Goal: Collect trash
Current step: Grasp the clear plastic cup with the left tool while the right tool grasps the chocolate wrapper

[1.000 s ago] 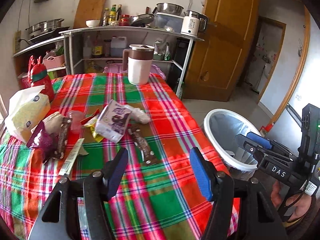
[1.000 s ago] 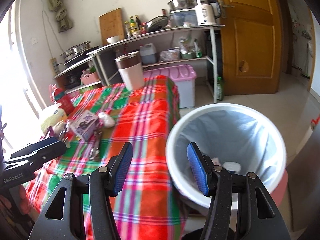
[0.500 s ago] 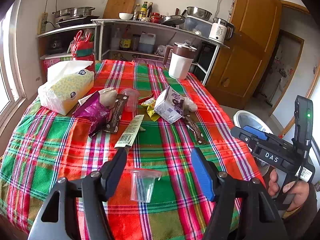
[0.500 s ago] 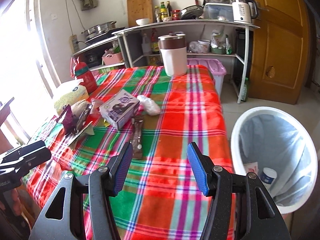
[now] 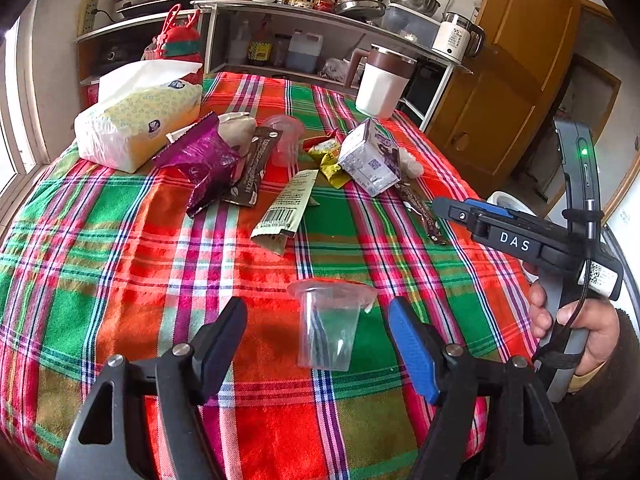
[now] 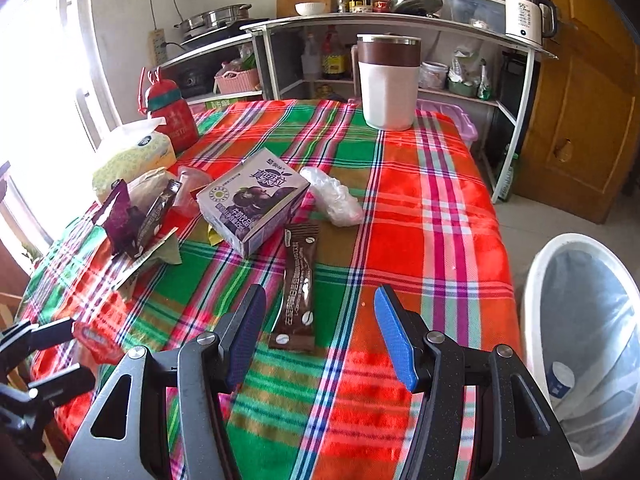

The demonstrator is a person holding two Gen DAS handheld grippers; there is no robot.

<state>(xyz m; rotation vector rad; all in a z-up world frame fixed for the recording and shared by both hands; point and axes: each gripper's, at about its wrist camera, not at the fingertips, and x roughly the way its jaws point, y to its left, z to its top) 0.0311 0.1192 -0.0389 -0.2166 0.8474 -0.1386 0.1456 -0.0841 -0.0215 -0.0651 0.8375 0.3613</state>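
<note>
A clear plastic cup (image 5: 330, 322) lies on its side on the plaid tablecloth (image 5: 120, 240), between the open fingers of my left gripper (image 5: 320, 344), untouched. My right gripper (image 6: 320, 328) is open and empty over a brown coffee sachet (image 6: 298, 284). Further back lie a purple milk carton (image 6: 254, 198), a crumpled clear bag (image 6: 334, 196), a purple wrapper (image 5: 200, 164), a green barcode sachet (image 5: 286, 210) and another clear cup (image 5: 282, 140). The white trash bin (image 6: 580, 340) stands on the floor to the right of the table.
A tissue pack (image 5: 138, 114), a red bottle (image 6: 170, 112) and a white jug (image 6: 388, 80) stand at the back of the table. Metal shelves (image 6: 400, 24) with kitchenware and a wooden door (image 6: 588, 92) lie behind. A window is on the left.
Both grippers moved from the bin side over the table. The left one swung left and closed in on the clear cup; the right one came forward over the coffee sachet.
</note>
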